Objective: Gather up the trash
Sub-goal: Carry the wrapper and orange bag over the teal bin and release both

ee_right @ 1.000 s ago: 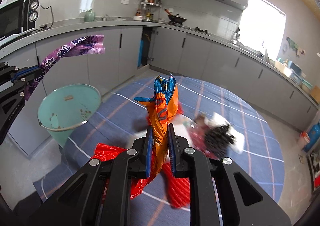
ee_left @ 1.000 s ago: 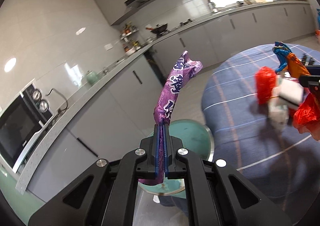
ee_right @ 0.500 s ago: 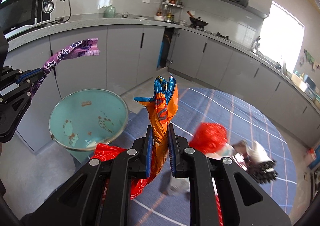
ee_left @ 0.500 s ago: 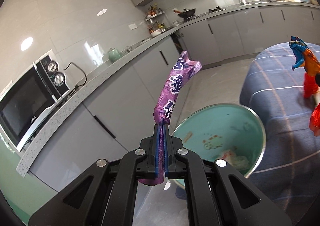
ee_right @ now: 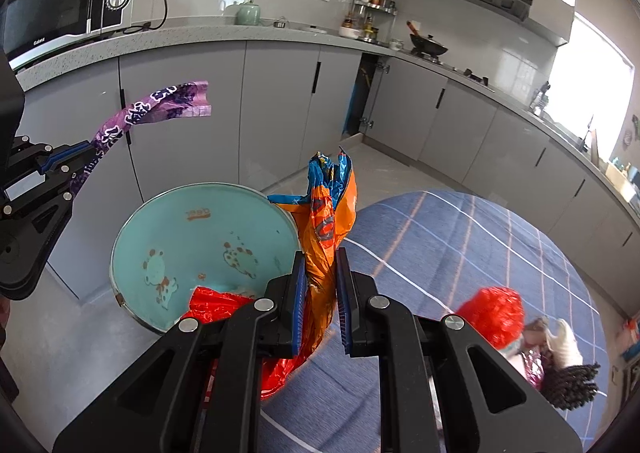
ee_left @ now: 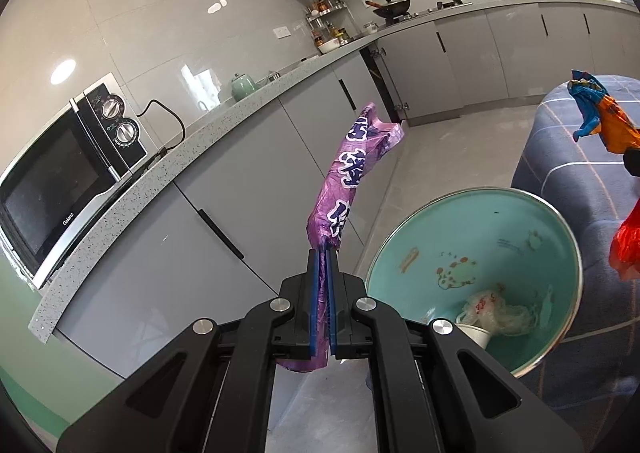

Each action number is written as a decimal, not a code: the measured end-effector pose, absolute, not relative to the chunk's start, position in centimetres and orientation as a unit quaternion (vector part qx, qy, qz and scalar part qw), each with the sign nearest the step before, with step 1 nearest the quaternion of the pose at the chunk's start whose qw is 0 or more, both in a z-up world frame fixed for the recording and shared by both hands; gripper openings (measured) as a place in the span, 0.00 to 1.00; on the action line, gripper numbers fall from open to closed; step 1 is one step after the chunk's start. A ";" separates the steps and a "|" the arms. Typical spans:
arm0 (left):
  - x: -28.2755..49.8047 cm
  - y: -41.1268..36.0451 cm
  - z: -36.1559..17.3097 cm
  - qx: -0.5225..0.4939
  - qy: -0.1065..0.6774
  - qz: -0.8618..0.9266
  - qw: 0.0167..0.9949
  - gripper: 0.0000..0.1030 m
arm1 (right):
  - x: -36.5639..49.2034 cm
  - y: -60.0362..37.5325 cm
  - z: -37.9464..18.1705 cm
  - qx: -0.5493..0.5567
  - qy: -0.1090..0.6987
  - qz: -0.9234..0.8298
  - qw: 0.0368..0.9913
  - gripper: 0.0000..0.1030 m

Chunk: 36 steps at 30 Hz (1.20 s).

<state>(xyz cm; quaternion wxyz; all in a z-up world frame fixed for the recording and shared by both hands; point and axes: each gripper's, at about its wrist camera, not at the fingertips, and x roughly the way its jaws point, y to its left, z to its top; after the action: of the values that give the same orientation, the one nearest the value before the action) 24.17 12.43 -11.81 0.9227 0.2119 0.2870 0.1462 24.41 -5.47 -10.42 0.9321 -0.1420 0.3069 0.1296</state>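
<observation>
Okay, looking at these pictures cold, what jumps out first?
Two bright wrappers held up in the air: a purple wrapper pinched in the left gripper, and an orange and blue wrapper in the right gripper. Below them stands an open teal trash bin, beside a blue plaid tablecloth.

The round teal metal bin [ee_right: 204,253] stands on the floor at lower left of the right wrist view, between the grey kitchen cabinets [ee_right: 180,125] behind and the blue checked round table [ee_right: 460,273] at right.
</observation>
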 end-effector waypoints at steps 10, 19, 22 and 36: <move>25.2 12.7 -12.4 0.208 0.296 0.143 0.921 0.04 | 25.6 -4.3 -11.2 -0.143 0.312 0.147 0.928 0.15; 25.8 12.5 -13.1 0.209 0.300 0.140 0.920 0.04 | 26.6 -3.3 -11.7 -0.146 0.315 0.161 0.924 0.15; 25.9 12.3 -13.2 0.212 0.300 0.140 0.919 0.04 | 26.9 -2.9 -11.9 -0.148 0.316 0.164 0.923 0.15; 26.4 12.0 -14.1 0.209 0.307 0.130 0.919 0.23 | 28.0 -2.5 -13.4 -0.141 0.321 0.181 0.919 0.45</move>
<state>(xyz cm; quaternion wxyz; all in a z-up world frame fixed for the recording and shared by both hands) 26.38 12.03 -14.05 0.9192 0.2089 0.3072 0.1303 28.03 -2.48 -13.43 0.9188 -0.1415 0.3209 0.1810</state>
